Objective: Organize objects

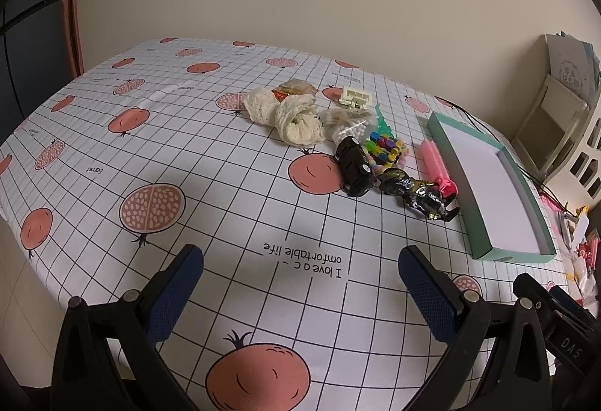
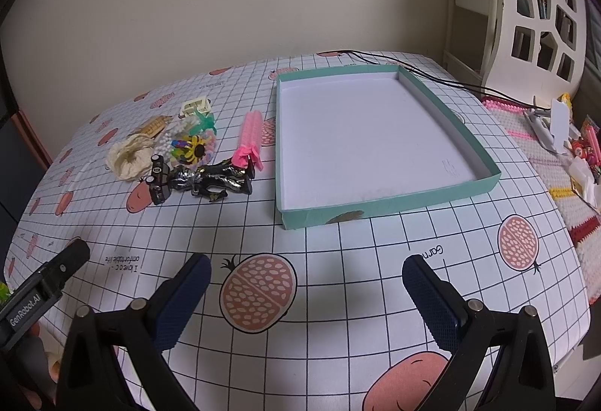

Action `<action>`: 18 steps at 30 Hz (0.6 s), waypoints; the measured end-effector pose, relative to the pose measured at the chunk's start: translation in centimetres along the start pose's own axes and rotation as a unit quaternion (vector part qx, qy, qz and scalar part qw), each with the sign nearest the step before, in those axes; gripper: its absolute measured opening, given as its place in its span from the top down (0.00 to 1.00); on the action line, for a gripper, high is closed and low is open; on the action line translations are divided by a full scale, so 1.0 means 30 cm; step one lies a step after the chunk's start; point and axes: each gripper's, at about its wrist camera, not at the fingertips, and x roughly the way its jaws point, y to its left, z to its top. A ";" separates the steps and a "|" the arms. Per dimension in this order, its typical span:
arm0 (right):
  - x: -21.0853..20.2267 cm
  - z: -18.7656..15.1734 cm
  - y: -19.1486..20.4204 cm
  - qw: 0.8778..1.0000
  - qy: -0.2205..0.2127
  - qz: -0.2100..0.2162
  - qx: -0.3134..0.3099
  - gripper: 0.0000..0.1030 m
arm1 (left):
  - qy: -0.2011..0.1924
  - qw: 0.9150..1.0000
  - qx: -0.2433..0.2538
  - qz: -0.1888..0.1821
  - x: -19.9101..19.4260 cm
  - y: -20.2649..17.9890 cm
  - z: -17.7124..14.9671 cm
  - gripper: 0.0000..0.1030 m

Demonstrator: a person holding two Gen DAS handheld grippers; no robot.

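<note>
The left gripper [image 1: 300, 292] is hovering low over the near part of the tablecloth [image 1: 210, 163], its jaws spread wide and holding nothing. Ahead of it, toward the far middle, the objects are lying in a tight heap: a cream crocheted bundle [image 1: 291, 116] at the left, then a black toy car [image 1: 355, 165], a cluster of coloured beads [image 1: 385, 148], a shiny black figure [image 1: 417, 193] and a pink comb [image 1: 435, 161] touching the tray's left wall. The teal tray [image 2: 390, 198] is sitting empty at the right, white inside. The right gripper [image 2: 306, 285] is waiting in front of the tray, likewise spread and empty.

Because the pieces are touching and overlapping, a pinch on one is likely dragging its neighbours; the car could roll away, and the glossy figure may slip from the pads.
</note>
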 end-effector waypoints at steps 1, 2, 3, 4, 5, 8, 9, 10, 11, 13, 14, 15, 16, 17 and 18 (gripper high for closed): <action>-0.003 0.004 0.002 1.000 -0.001 0.002 0.000 0.00 | 0.001 1.000 -0.001 -0.001 -0.001 -0.002 0.005 0.00; -0.006 0.011 0.007 1.000 0.000 0.002 -0.002 0.00 | 0.004 1.000 0.000 -0.002 0.000 -0.005 0.012 0.00; -0.009 0.019 0.013 1.000 0.000 0.001 -0.006 0.00 | 0.007 1.000 0.000 0.000 0.001 -0.007 0.019 0.00; -0.011 0.028 0.018 1.000 0.000 0.000 -0.009 0.00 | 0.012 1.000 0.000 0.004 0.001 -0.012 0.030 0.00; -0.016 0.039 0.025 1.000 -0.003 0.001 -0.013 0.00 | 0.013 1.000 -0.001 0.004 -0.002 -0.014 0.038 0.00; -0.027 0.079 0.053 0.999 -0.005 0.002 -0.032 0.00 | 0.013 1.000 -0.005 -0.001 -0.016 -0.032 0.080 0.00; -0.034 0.098 0.065 0.999 -0.006 0.000 -0.039 0.00 | 0.014 1.000 -0.004 -0.002 -0.019 -0.038 0.097 0.00; -0.041 0.114 0.073 0.999 -0.008 -0.001 -0.044 0.00 | 0.015 1.000 -0.002 -0.003 -0.023 -0.047 0.115 0.00; -0.050 0.133 0.082 0.999 -0.011 -0.001 -0.048 0.00 | 0.015 1.000 0.000 -0.005 -0.028 -0.058 0.137 0.00; -0.061 0.174 0.100 0.999 -0.012 0.004 -0.053 0.00 | 0.019 1.000 0.003 -0.009 -0.029 -0.073 0.183 0.00; -0.062 0.201 0.109 0.998 -0.010 0.008 -0.054 0.00 | 0.024 1.000 0.003 -0.010 -0.023 -0.077 0.202 0.00; -0.061 0.226 0.116 0.998 -0.008 0.007 -0.055 0.00 | 0.029 0.999 0.001 -0.012 -0.017 -0.080 0.224 0.00; -0.059 0.254 0.125 0.998 -0.006 0.005 -0.058 0.01 | 0.034 0.999 -0.003 -0.015 -0.010 -0.084 0.249 0.00; -0.056 0.288 0.133 0.998 -0.005 0.006 -0.059 0.01 | 0.039 0.999 -0.010 -0.017 -0.001 -0.085 0.279 0.00; -0.052 0.314 0.140 0.998 -0.004 0.008 -0.060 0.01 | 0.042 0.999 -0.015 -0.018 0.008 -0.086 0.300 0.00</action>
